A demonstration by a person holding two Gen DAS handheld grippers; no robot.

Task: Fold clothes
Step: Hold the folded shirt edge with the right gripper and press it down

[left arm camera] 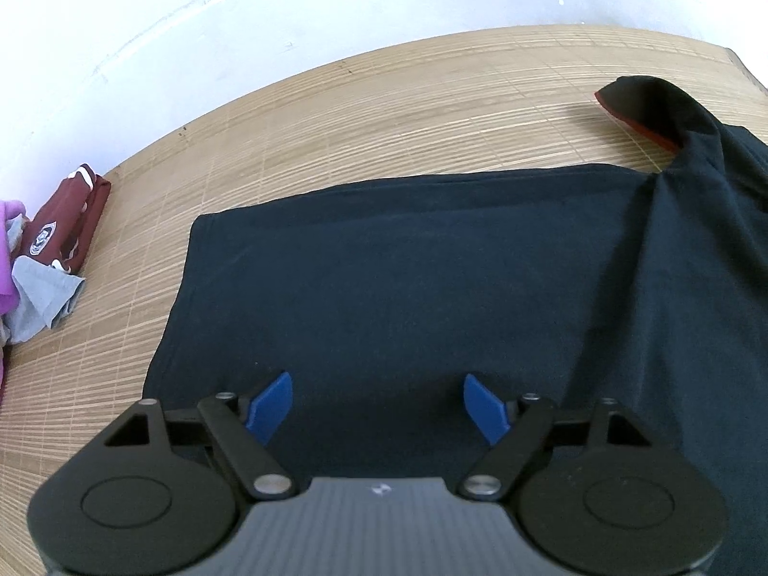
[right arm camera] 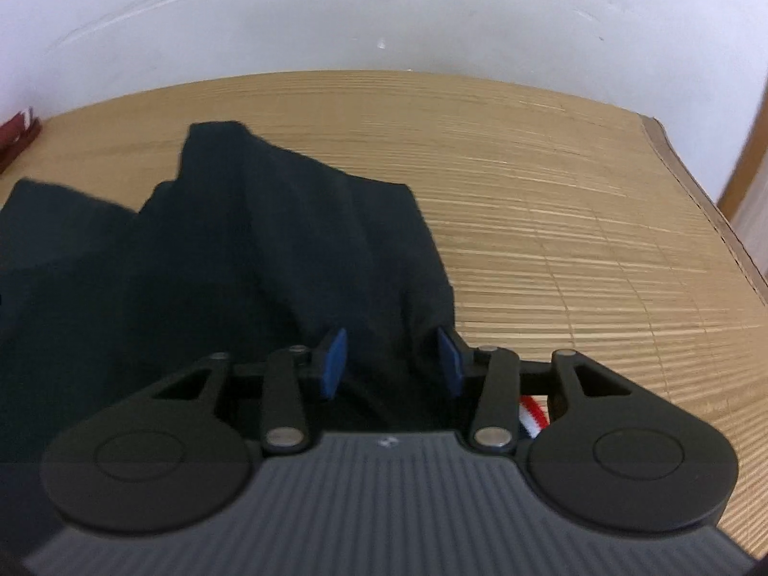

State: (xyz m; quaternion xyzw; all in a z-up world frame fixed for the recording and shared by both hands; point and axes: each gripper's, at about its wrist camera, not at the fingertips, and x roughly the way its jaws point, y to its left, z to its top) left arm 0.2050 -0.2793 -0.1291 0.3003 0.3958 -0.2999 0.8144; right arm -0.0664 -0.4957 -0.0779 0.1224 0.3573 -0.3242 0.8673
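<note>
A dark navy garment (left arm camera: 408,264) lies spread on a bamboo mat (left arm camera: 336,115). Its right part rises in a peak with red trim (left arm camera: 638,125) on the underside. My left gripper (left arm camera: 379,403) hovers over the near part of the flat cloth, open, with its blue pads (left arm camera: 271,408) wide apart and nothing gripped. In the right wrist view the same garment (right arm camera: 240,249) is bunched into ridges that run into my right gripper (right arm camera: 391,360). That gripper is shut on a thick fold of the cloth. A red, white and blue striped trim (right arm camera: 530,415) shows under its right finger.
Crumpled clothes lie at the mat's left edge: a maroon piece (left arm camera: 67,221), a grey one (left arm camera: 43,293) and a purple one (left arm camera: 7,259). A white wall (left arm camera: 240,24) stands behind the mat. Bare mat (right arm camera: 576,240) stretches right to its taped edge (right arm camera: 696,201).
</note>
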